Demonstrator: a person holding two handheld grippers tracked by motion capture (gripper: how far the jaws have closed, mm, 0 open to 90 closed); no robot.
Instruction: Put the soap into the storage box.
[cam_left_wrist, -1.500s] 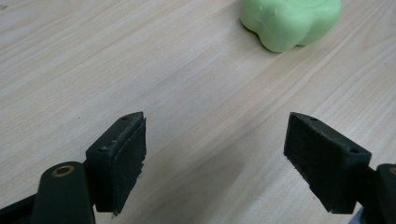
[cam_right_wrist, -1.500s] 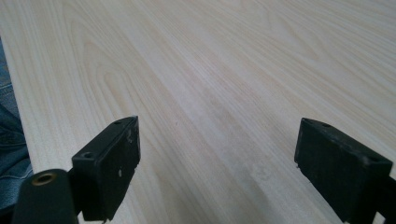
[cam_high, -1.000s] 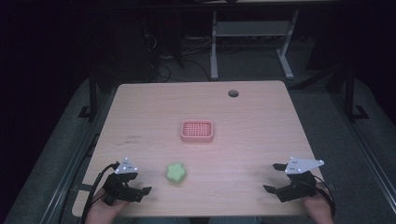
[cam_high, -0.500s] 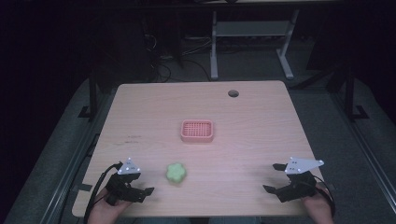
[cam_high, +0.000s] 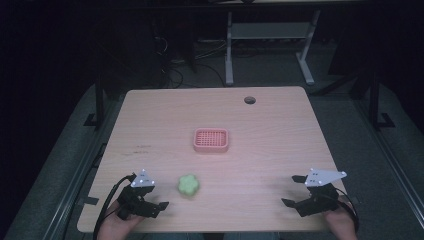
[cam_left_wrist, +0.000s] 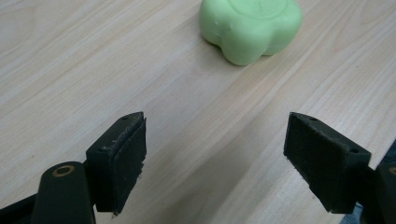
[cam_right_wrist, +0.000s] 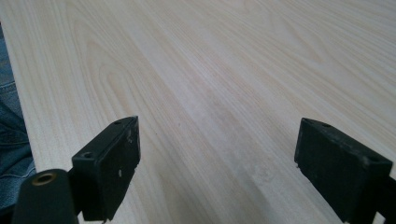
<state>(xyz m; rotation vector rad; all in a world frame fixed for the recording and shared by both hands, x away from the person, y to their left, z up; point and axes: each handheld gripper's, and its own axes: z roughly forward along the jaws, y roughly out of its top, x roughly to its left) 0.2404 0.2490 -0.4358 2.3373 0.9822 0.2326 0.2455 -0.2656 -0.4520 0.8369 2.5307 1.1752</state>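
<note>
Green lump (cam_left_wrist: 251, 28) just ahead of left claw (cam_left_wrist: 215, 154), unobstructed; pink tray (cam_high: 211, 140) beyond; both claws agape.

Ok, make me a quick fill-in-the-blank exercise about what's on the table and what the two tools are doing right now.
1. The left tool has its jaws ____ and grips nothing.
2. The thing nearest the left tool is a flower-shaped lump coloured ____.
3. The pink basket lies near the middle of the table and holds ____.
4. The right tool is near the table's ____ edge, on the person's side.

Missing words: open; green; nothing; near
</note>
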